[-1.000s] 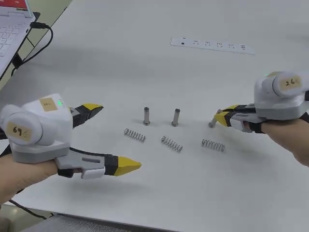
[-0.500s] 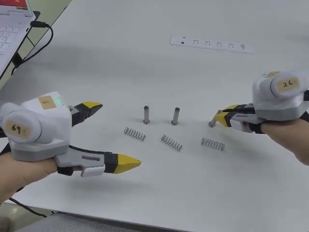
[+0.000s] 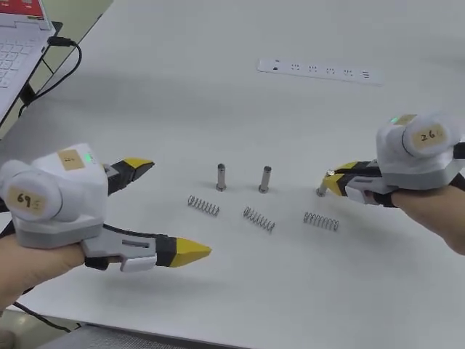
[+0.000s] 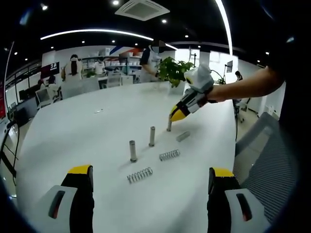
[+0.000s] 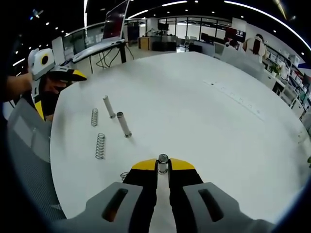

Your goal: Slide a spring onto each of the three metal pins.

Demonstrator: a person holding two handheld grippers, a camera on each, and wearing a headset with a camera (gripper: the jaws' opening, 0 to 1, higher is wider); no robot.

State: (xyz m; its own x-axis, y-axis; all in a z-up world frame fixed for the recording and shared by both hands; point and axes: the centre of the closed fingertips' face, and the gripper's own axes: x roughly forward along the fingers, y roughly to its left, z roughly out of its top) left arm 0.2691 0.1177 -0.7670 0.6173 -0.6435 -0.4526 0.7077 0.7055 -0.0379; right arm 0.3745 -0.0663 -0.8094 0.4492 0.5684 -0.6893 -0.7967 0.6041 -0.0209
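Observation:
Three short metal pins stand in a row on the white table: left pin (image 3: 221,177), middle pin (image 3: 266,179), right pin (image 3: 322,190). In front of each lies a loose spring (image 3: 203,206), (image 3: 259,218), (image 3: 321,221). My right gripper (image 3: 331,181) is shut on the right pin (image 5: 163,158), whose top shows between the yellow tips (image 5: 163,166). My left gripper (image 3: 166,209) hangs wide open to the left of the row, holding nothing. Its jaws (image 4: 150,171) frame the pins (image 4: 132,151) and the springs (image 4: 140,175).
A white power strip (image 3: 320,70) lies at the back of the table. A laptop (image 3: 18,36) and a black cable (image 3: 64,64) sit at the far left edge. The table's front edge (image 3: 218,331) runs close below the left gripper.
The right hand has dipped and tilted slightly while staying shut on the right pin. The left gripper has hardly moved. Pins and springs lie as before.

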